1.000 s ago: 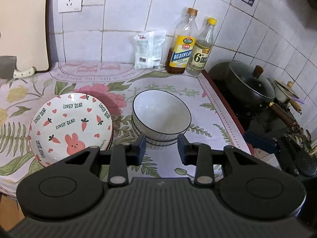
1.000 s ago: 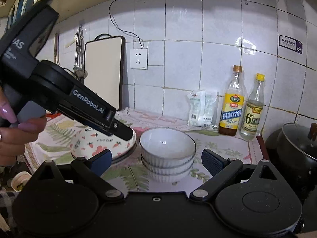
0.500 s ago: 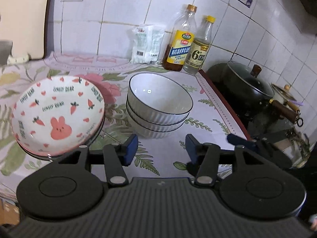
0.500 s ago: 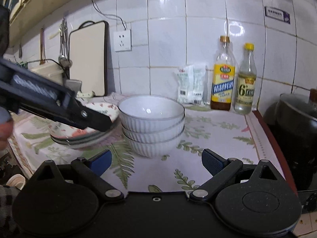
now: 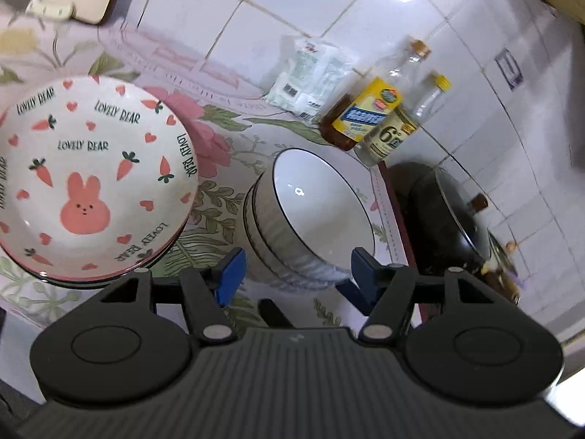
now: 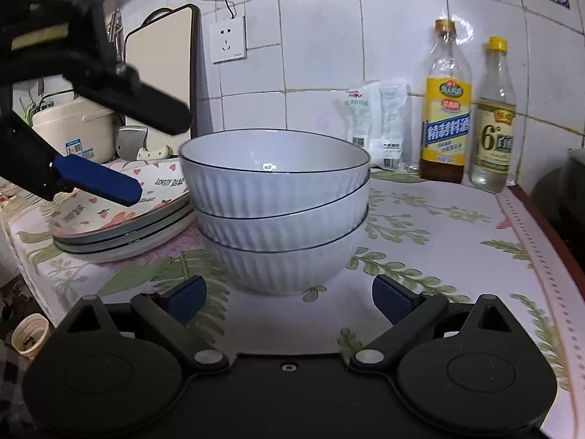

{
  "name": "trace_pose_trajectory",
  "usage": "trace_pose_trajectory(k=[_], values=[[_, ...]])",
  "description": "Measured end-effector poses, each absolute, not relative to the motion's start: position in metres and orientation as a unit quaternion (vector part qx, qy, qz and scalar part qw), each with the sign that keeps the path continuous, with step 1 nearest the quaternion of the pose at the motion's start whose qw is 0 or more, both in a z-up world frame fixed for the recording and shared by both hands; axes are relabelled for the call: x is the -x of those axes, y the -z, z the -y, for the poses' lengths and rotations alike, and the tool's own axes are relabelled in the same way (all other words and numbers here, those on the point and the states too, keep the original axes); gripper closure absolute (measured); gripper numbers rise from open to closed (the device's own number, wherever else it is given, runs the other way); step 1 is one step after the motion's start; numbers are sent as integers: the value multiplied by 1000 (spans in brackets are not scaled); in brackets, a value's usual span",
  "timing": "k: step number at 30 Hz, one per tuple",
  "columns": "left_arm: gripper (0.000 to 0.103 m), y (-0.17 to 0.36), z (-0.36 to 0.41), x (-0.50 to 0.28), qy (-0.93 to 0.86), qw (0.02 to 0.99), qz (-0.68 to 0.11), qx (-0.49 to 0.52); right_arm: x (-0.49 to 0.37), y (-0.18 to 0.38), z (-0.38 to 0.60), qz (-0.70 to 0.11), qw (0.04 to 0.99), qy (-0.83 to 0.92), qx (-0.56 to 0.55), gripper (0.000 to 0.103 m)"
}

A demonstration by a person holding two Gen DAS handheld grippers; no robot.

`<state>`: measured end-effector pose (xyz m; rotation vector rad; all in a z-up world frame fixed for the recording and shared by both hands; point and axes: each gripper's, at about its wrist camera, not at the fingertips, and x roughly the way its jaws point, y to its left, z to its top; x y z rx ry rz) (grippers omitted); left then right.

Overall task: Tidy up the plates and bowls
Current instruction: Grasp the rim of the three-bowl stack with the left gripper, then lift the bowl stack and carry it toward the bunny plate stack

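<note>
White wall tiles back a tabletop (image 6: 457,248) covered with a floral cloth; a socket (image 6: 227,38), a cutting board (image 6: 161,73), a white packet (image 6: 376,124) and two bottles (image 6: 446,109) stand along the wall, and a dark pot (image 5: 449,212) sits beyond the right edge.

A stack of three ribbed white bowls (image 6: 278,212) stands near the middle of the cloth. Just to its left, close to touching, lies a stack of plates (image 6: 120,226) with a rabbit-print plate on top (image 5: 87,179).

The right hand-held gripper (image 6: 289,300) is level with the tabletop, directly facing the base of the bowls, its jaws spread wide and empty, the bottom bowl centred between them. The left hand-held gripper (image 5: 296,274) hangs above, looking down, jaws likewise apart and empty, over the near rim of the bowls.

Judgement: the right unit is nearer and better aligned for a side grasp. Being round, the bowls present no long axis. Risk: the stack may tip if lifted from the bottom.
</note>
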<state>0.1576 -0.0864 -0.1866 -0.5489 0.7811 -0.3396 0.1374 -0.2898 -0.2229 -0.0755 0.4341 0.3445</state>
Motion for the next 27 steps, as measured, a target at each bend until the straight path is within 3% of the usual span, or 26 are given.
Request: trace_pose_trajectory(k=[9, 13, 19, 27], values=[[44, 213, 100, -203, 136, 844, -441, 273, -163, 230, 288, -213, 958, -189, 27, 3], [56, 215, 110, -211, 129, 858, -440, 232, -170, 229, 287, -212, 956, -198, 33, 3], [63, 219, 110, -216, 111, 862, -441, 224, -175, 225, 283, -225, 952, -204, 38, 2], [63, 223, 111, -218, 105, 861, -438, 235, -184, 227, 279, -227, 953, -199, 17, 0]])
